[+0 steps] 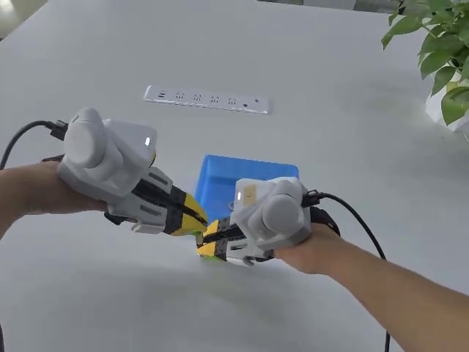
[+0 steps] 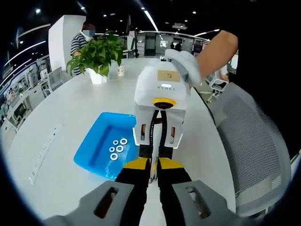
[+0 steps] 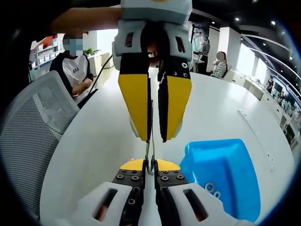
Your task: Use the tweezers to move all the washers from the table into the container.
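The blue container (image 1: 220,172) lies on the white table just behind both grippers; several washers (image 2: 117,147) rest on its floor, and it also sits low to the right of the right gripper (image 3: 225,174). My two grippers meet nose to nose. Thin metal tweezers (image 3: 149,146) run between them. The left gripper (image 1: 192,214) has its yellow fingers (image 3: 134,103) pressed together on one end. The right gripper (image 1: 211,243) is shut on the other end (image 2: 151,173). No washer shows on the table outside the container.
A white power strip (image 1: 207,100) lies further back on the table (image 1: 330,132). A potted plant (image 1: 440,51) stands at the far right edge. A mesh office chair (image 2: 254,141) is beside the table, and people sit in the background.
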Action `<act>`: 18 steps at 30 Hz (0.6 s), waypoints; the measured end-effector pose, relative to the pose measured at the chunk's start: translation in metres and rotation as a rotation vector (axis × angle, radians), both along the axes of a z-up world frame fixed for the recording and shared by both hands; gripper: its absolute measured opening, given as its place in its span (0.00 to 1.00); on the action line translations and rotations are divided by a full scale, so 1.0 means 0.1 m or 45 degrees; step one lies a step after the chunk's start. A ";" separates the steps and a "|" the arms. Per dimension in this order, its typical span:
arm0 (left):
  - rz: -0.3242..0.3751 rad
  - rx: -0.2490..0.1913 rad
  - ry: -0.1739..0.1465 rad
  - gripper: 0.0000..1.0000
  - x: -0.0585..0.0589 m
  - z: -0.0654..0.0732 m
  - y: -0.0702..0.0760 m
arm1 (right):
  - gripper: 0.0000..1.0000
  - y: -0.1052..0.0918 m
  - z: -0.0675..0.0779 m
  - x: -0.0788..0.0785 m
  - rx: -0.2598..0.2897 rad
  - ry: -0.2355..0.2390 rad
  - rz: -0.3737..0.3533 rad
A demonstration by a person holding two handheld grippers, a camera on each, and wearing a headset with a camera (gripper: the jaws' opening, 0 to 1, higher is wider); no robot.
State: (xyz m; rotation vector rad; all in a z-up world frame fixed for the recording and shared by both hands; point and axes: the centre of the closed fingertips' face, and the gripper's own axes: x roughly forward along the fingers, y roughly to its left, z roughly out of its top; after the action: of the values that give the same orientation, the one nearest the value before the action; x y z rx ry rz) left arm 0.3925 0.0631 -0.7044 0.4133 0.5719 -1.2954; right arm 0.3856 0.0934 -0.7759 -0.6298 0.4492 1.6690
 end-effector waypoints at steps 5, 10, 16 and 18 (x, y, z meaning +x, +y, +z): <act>0.031 -0.015 -0.015 0.14 0.01 0.08 0.06 | 0.07 0.00 0.00 0.00 -0.004 -0.004 0.004; 0.062 -0.016 -0.013 0.20 -0.01 0.11 0.12 | 0.07 0.00 0.00 -0.01 -0.007 -0.005 0.006; 0.110 -0.006 0.005 0.28 -0.07 0.10 0.20 | 0.07 -0.01 0.03 -0.03 -0.003 -0.010 0.008; 0.135 -0.009 0.014 0.33 -0.10 0.10 0.23 | 0.07 -0.02 0.07 -0.03 0.006 -0.003 0.005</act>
State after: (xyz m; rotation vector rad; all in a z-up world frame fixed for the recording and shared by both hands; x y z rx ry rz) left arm 0.3825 0.0858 -0.6945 0.3652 0.5908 -1.1989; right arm 0.3826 0.0918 -0.7687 -0.6296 0.4423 1.6722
